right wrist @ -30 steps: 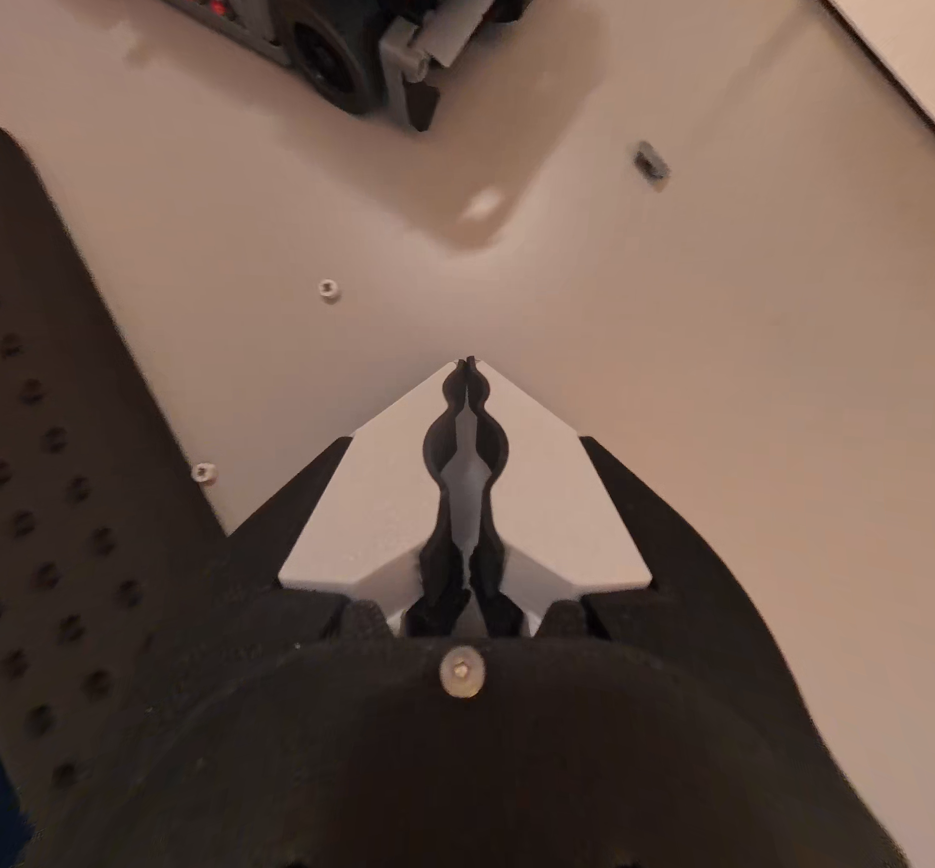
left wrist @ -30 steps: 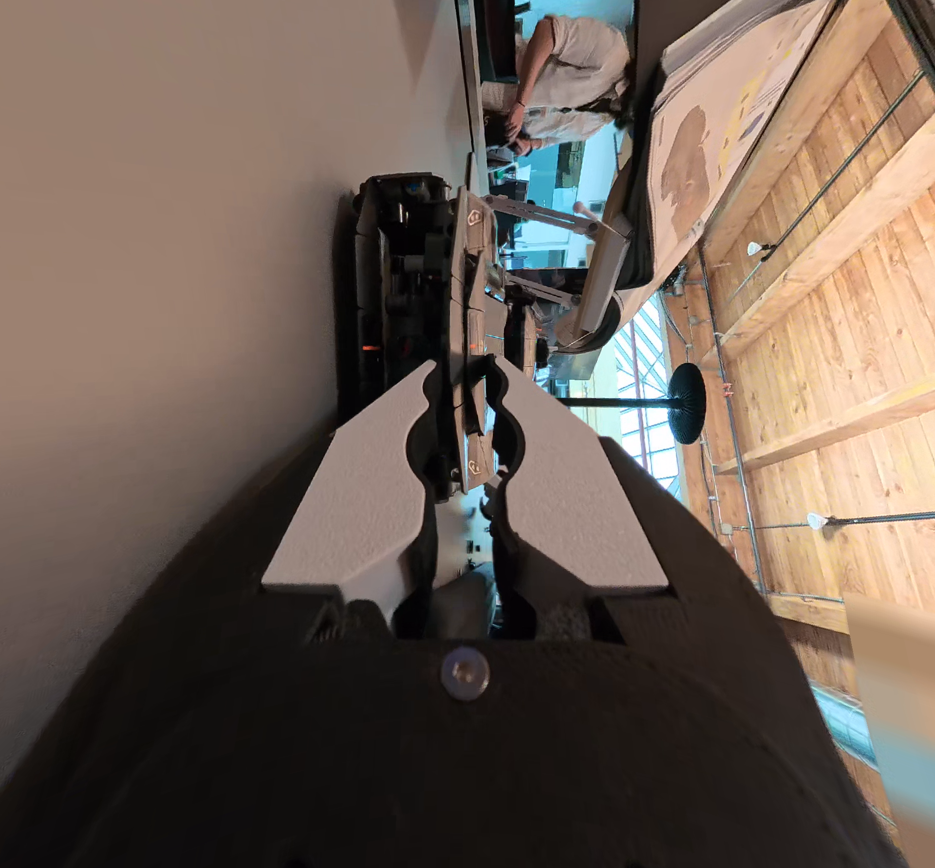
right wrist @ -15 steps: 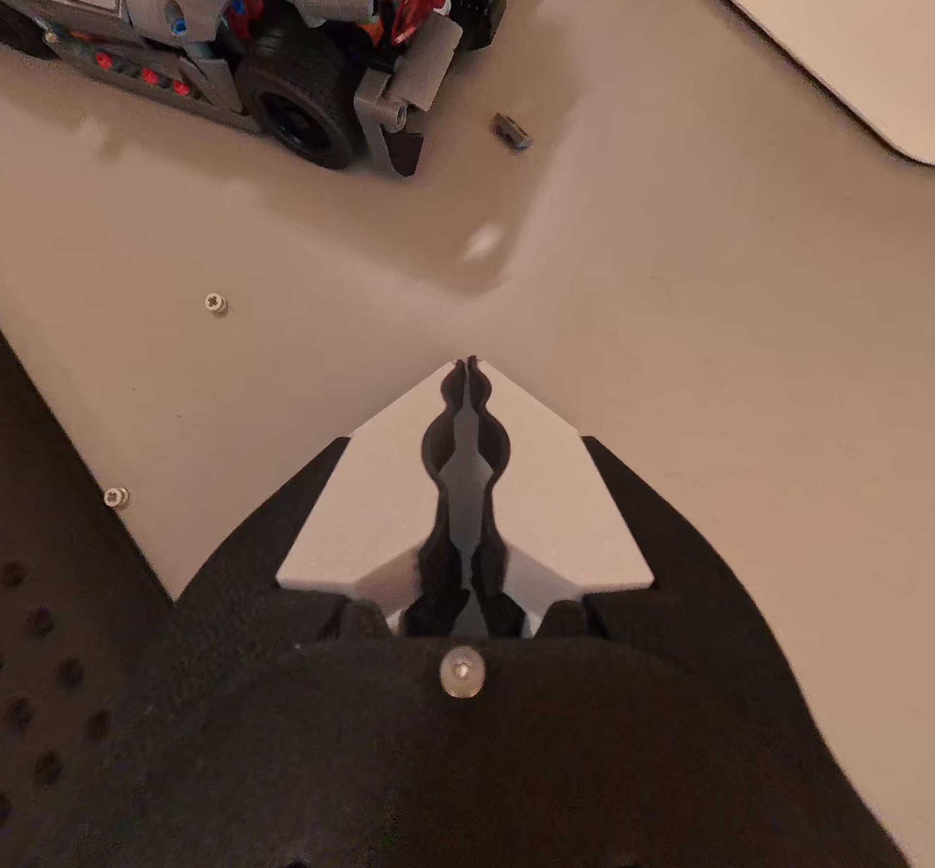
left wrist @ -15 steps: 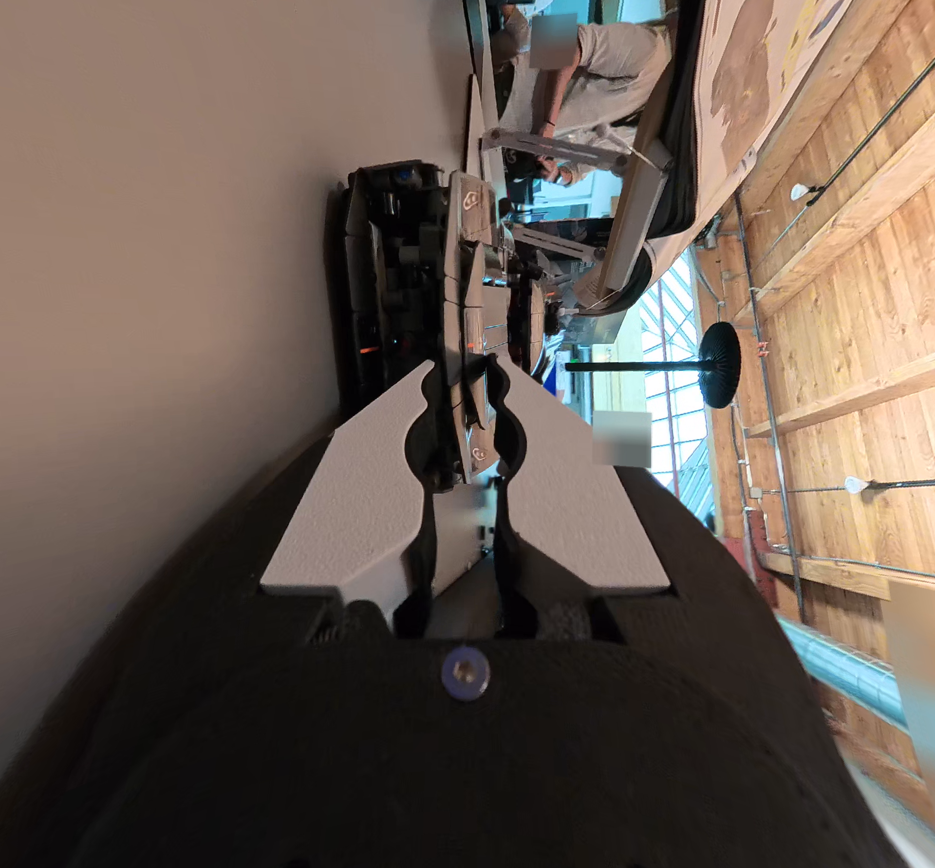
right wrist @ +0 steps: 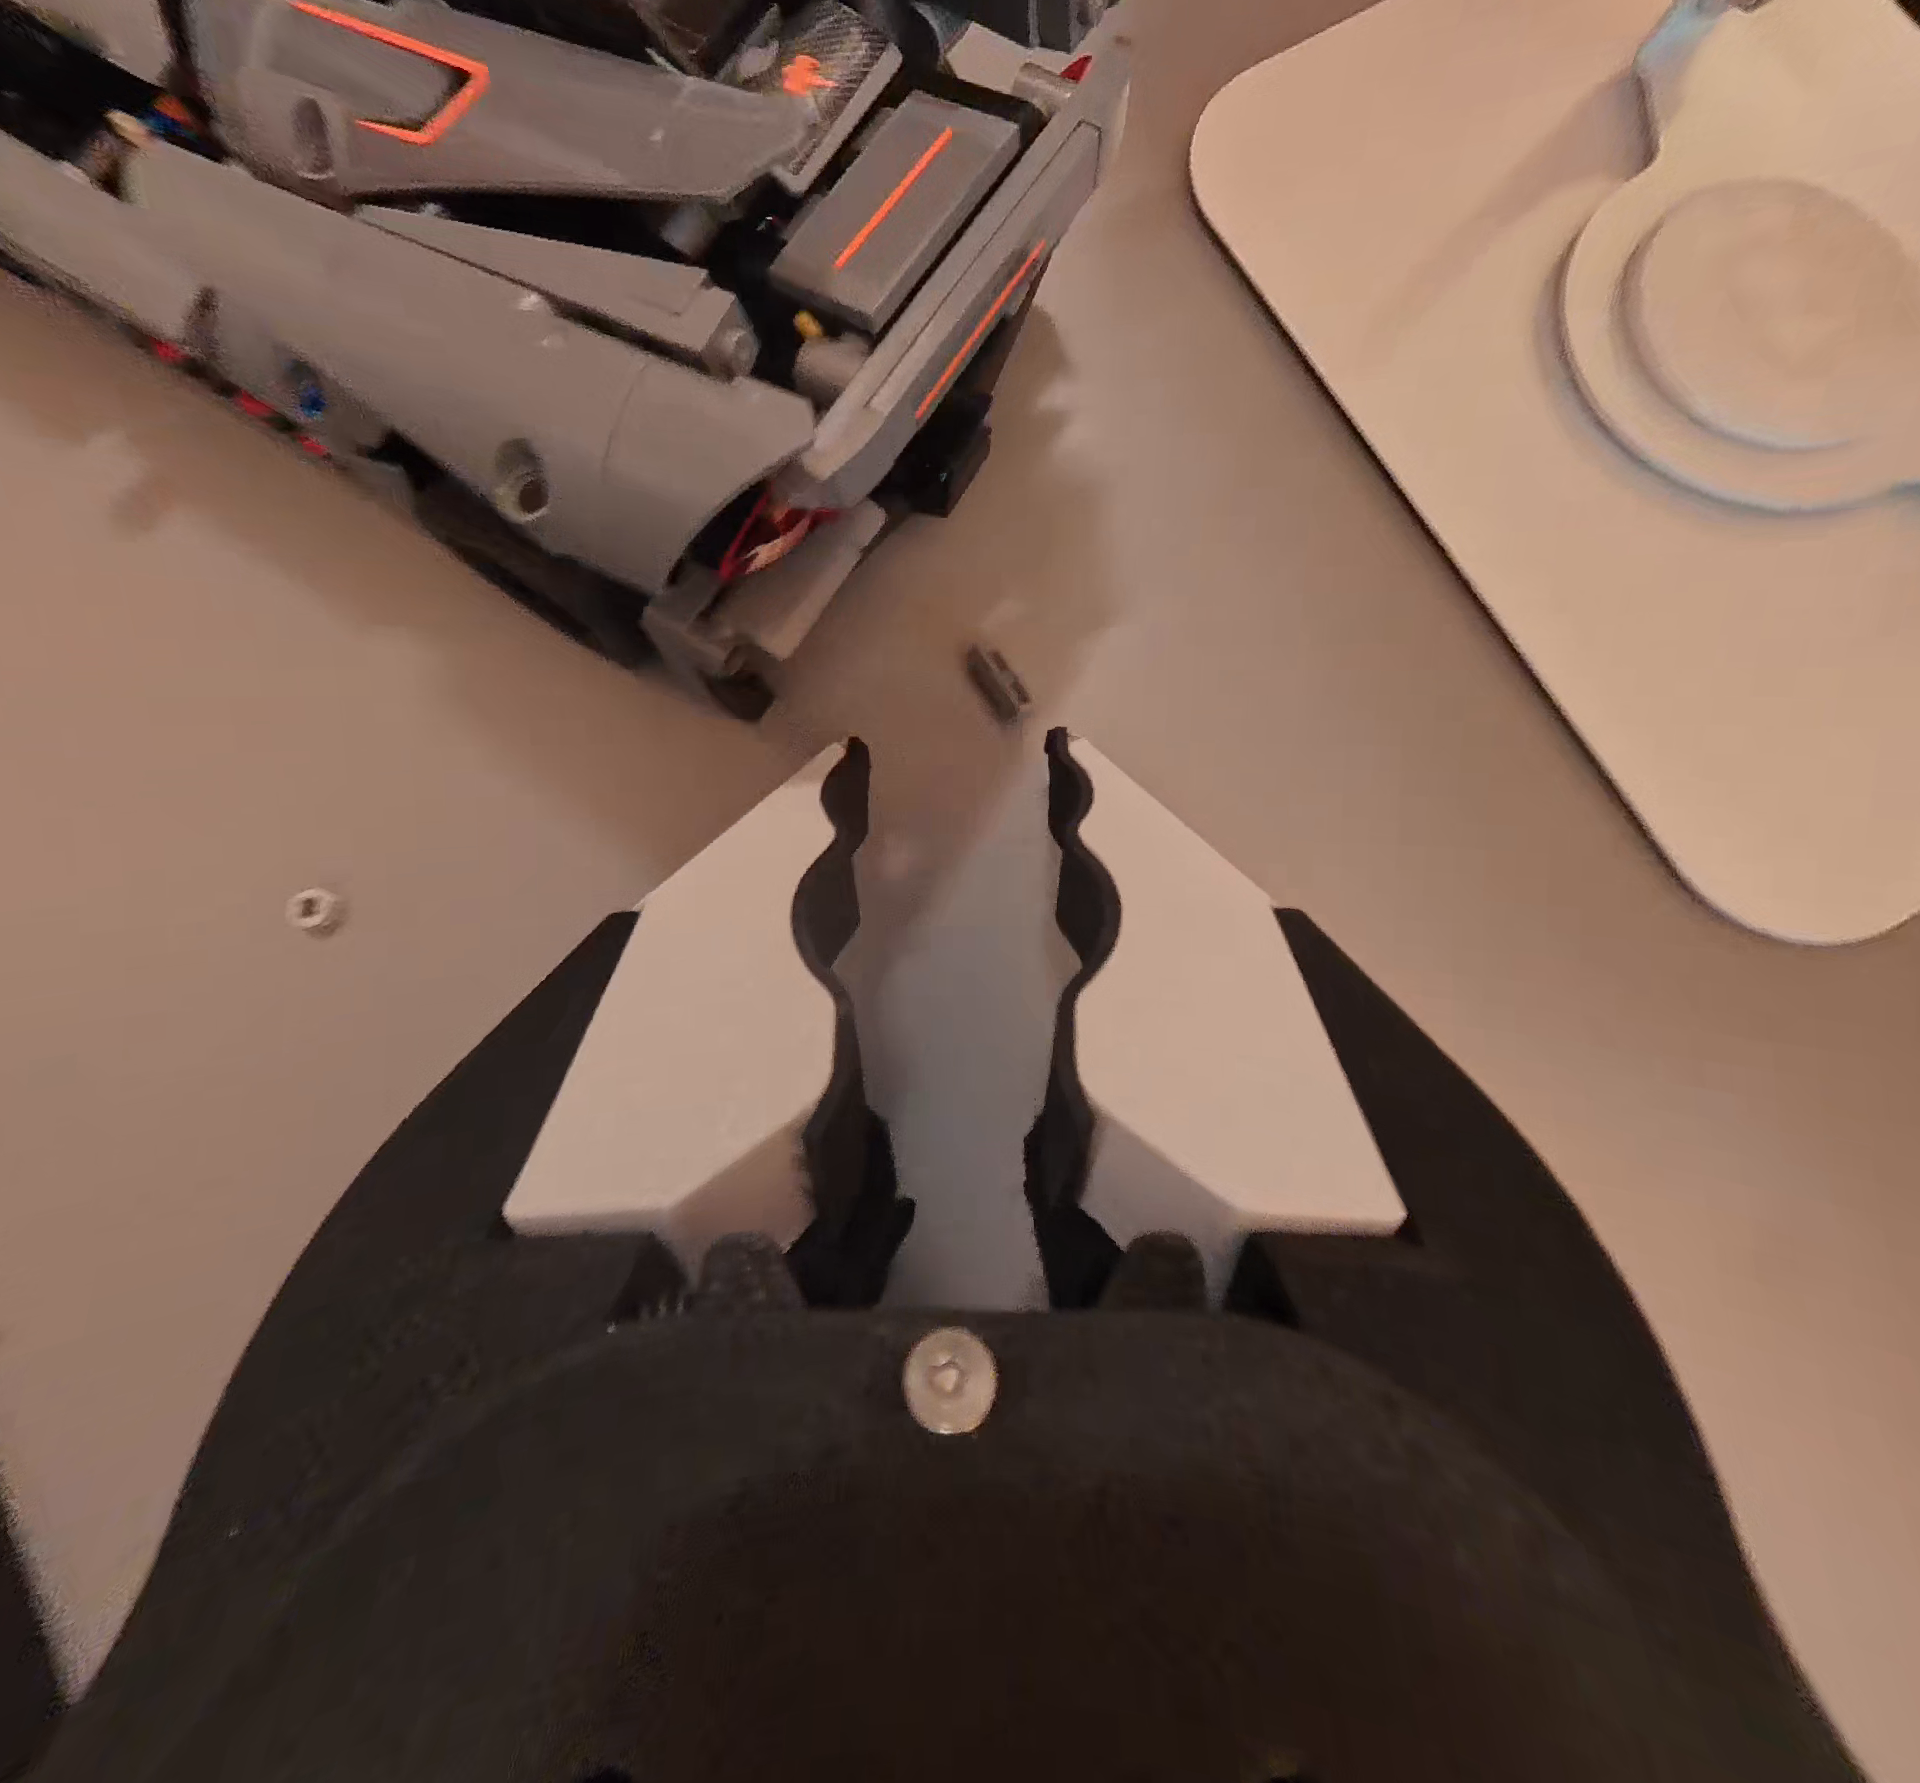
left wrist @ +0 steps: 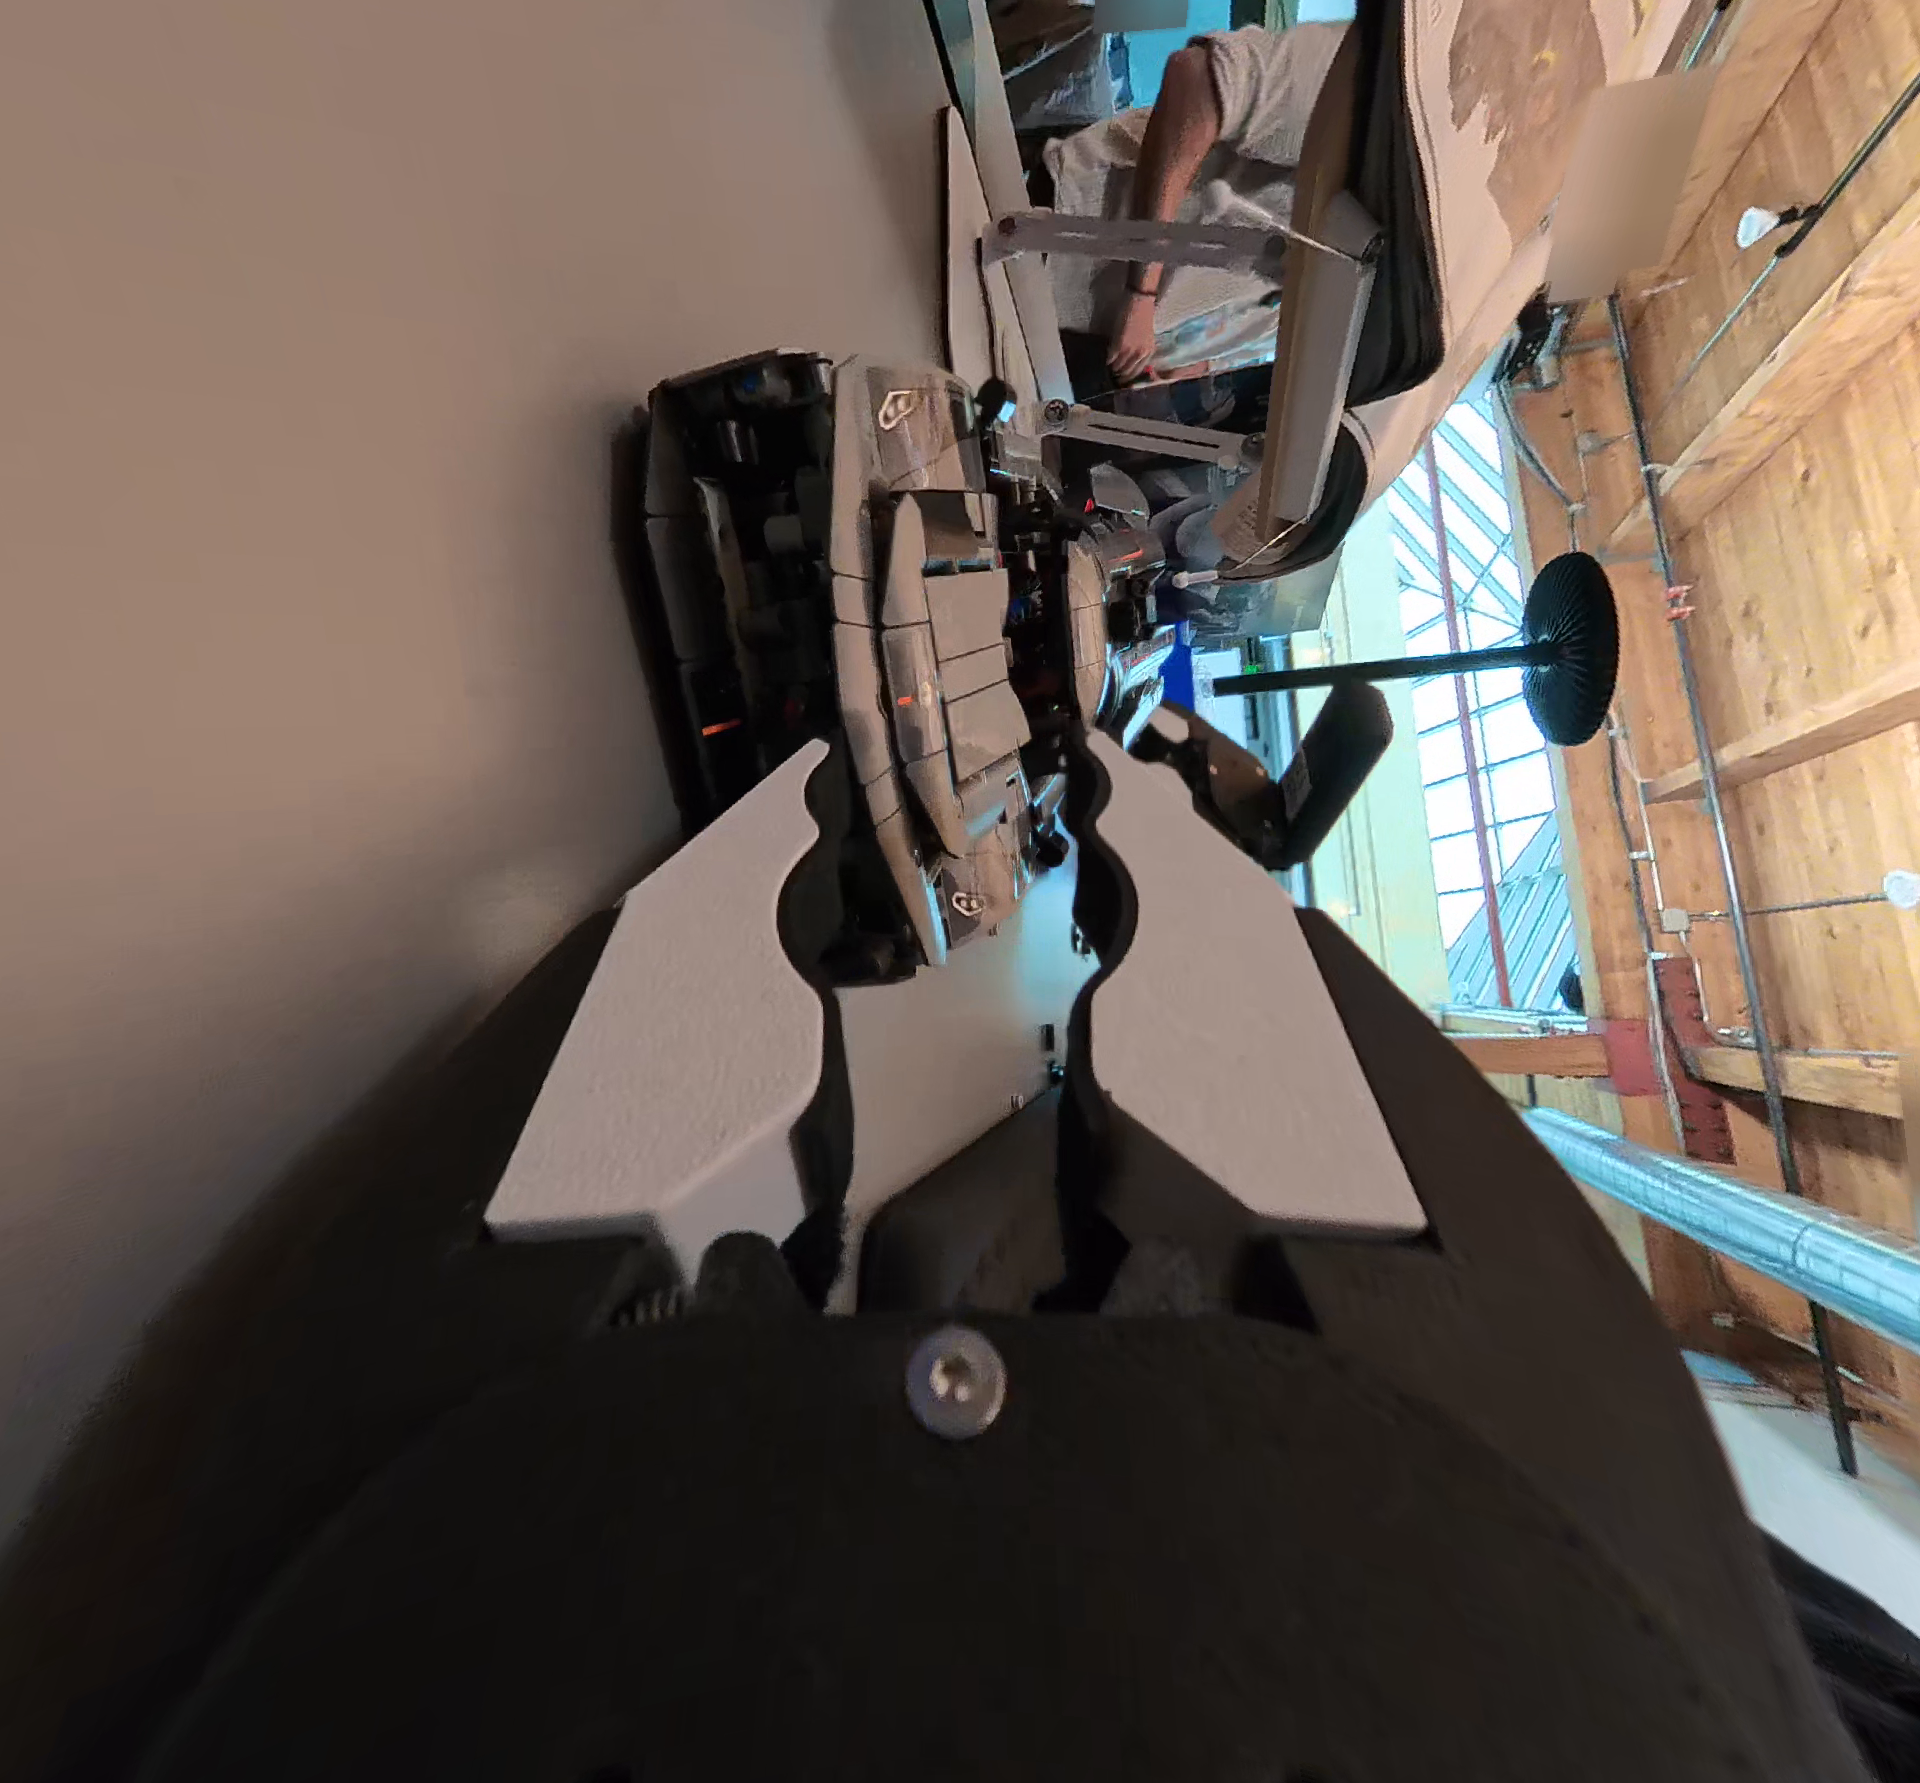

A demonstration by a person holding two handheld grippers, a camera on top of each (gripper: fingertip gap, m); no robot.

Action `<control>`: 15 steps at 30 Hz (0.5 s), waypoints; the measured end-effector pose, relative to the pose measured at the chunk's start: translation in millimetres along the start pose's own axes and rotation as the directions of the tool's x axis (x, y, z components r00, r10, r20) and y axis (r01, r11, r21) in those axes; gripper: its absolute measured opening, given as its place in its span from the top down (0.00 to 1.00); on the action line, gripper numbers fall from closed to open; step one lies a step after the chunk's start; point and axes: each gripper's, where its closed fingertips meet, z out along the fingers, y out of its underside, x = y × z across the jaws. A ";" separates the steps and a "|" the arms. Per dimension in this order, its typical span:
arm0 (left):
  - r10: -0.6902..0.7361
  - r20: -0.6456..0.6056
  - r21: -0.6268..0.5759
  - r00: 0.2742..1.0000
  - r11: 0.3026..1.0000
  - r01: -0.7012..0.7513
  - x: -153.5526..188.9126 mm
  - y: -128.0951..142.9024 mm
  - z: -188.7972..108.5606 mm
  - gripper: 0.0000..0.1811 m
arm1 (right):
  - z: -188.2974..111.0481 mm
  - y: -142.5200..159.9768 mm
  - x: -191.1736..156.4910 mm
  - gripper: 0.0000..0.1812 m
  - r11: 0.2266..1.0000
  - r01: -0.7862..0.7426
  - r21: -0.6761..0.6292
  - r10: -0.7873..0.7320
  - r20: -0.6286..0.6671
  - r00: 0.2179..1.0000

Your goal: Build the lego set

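A grey Lego car with orange stripes lies on the pale table. In the left wrist view the car sits right in front of me, and its near end reaches in between my fingers. My left gripper is open, one finger on each side of that end. In the right wrist view the car fills the upper left. My right gripper is open and empty above the table. A small dark grey piece lies loose just beyond its tips, beside the car's corner.
A white monitor stand base lies on the table at the right, close to the car. A small round pale bit lies on the table at the left. A seated person and a wooden wall show far behind. The grippers' ends are close to 30 cm from one another.
Both grippers have opened. My right gripper has moved closer to the car and to the small dark piece. My left gripper's fingers have spread from a narrow grip on the car.
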 end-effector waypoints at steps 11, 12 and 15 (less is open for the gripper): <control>0.159 0.081 -0.074 0.984 0.985 -0.153 -2.2 3.8 -10.6 0.76 | 18.0 -5.2 5.9 0.98 0.999 0.002 -0.033 -0.001 0.041 0.999; 0.168 0.079 -0.085 0.983 0.983 -0.161 -2.0 5.1 -9.8 0.75 | 15.3 -2.3 4.9 0.98 0.999 0.000 -0.044 0.002 0.041 0.999; 0.229 0.108 -0.109 0.967 0.970 -0.218 -4.1 6.8 -9.2 0.75 | 3.3 10.8 4.7 0.98 0.996 -0.031 -0.079 0.032 0.018 0.999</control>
